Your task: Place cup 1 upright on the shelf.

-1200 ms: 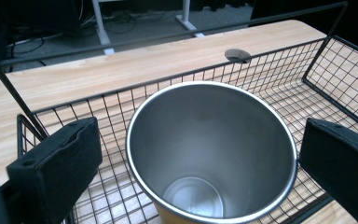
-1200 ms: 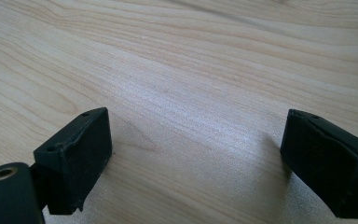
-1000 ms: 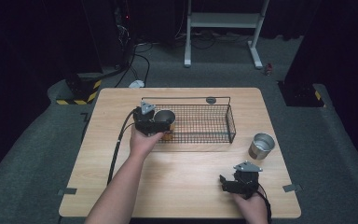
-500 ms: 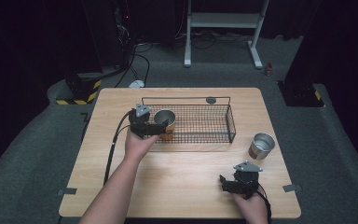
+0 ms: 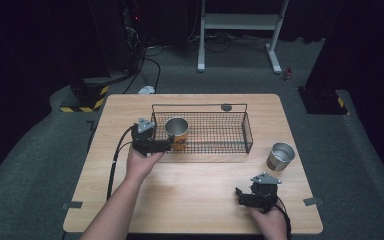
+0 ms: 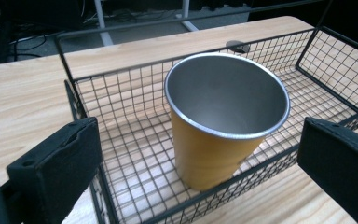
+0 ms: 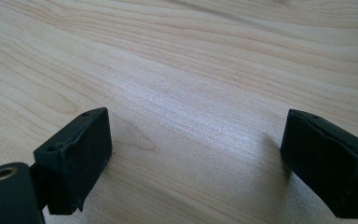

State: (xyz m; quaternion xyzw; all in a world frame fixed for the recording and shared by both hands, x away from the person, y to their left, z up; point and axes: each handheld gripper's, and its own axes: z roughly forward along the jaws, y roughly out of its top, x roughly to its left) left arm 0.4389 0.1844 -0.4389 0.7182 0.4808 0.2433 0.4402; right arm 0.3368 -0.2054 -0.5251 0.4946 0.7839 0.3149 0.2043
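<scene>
Now my left gripper (image 6: pixel 200 154) fingers wide at the wire basket's (image 5: pixel 230 145) near left corner, orange cup (image 6: pixel 223 121) upright inside, right gripper (image 7: pixel 196 158) fingers wide on the near counter (image 5: pixel 195 185).

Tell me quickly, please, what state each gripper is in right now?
Left gripper: open, empty, jaws either side of the orange cup in the wire basket.
Right gripper: open, empty, over the table.
</scene>
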